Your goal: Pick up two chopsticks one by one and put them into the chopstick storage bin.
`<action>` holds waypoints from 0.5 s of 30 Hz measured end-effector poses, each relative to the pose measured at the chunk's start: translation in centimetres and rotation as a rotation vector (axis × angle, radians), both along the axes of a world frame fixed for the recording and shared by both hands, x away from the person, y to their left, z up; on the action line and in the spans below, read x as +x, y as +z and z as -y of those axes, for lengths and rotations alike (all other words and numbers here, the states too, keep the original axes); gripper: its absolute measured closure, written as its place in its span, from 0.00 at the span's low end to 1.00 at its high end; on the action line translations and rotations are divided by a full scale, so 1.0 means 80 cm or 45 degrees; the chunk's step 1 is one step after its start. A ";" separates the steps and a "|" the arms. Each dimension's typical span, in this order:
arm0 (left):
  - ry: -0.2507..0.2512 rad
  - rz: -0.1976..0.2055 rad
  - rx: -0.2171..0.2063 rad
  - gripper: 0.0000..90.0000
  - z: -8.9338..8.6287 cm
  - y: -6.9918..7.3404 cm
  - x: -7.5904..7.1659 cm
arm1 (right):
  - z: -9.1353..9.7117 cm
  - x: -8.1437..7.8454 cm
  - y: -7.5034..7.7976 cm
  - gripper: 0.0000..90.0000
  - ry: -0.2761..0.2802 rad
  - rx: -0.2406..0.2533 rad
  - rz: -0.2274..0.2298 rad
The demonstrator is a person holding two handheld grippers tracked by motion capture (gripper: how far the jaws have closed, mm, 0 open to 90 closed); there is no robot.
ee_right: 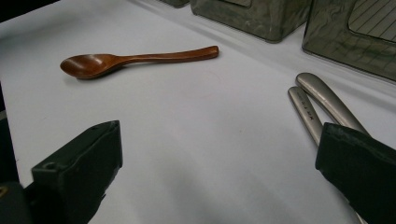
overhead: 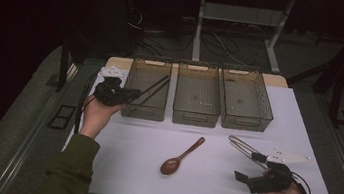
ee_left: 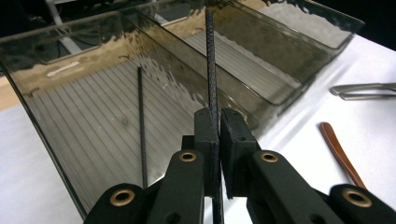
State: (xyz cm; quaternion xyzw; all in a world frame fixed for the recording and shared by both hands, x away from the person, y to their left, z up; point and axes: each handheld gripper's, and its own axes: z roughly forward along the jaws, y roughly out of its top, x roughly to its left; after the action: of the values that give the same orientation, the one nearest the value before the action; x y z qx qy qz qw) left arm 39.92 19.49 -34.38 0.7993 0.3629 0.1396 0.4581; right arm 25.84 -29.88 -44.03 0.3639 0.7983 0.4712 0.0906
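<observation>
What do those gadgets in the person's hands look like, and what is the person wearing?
Each hand grips a black tool with two blocky black jaws on arms with brass-coloured pivots. The left tool and right tool each carry a pale three-cornered plate and trail a dark cable. The sleeves are olive green.

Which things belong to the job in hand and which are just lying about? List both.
In the job: left tongs, shut on one black chopstick; second chopstick in the left bin.
Lying about: wooden spoon, metal utensils, middle bin, right bin.
</observation>
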 end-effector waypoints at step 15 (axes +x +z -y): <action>0.062 0.007 0.019 0.94 0.020 0.009 0.060 | 0.002 0.000 0.000 0.00 -0.002 0.012 0.000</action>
State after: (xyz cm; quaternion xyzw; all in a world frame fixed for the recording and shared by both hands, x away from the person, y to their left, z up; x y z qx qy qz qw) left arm 44.74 17.90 -33.68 0.7933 0.3800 0.1556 0.4496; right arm 25.85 -30.01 -44.02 0.3652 0.7957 0.4748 0.0893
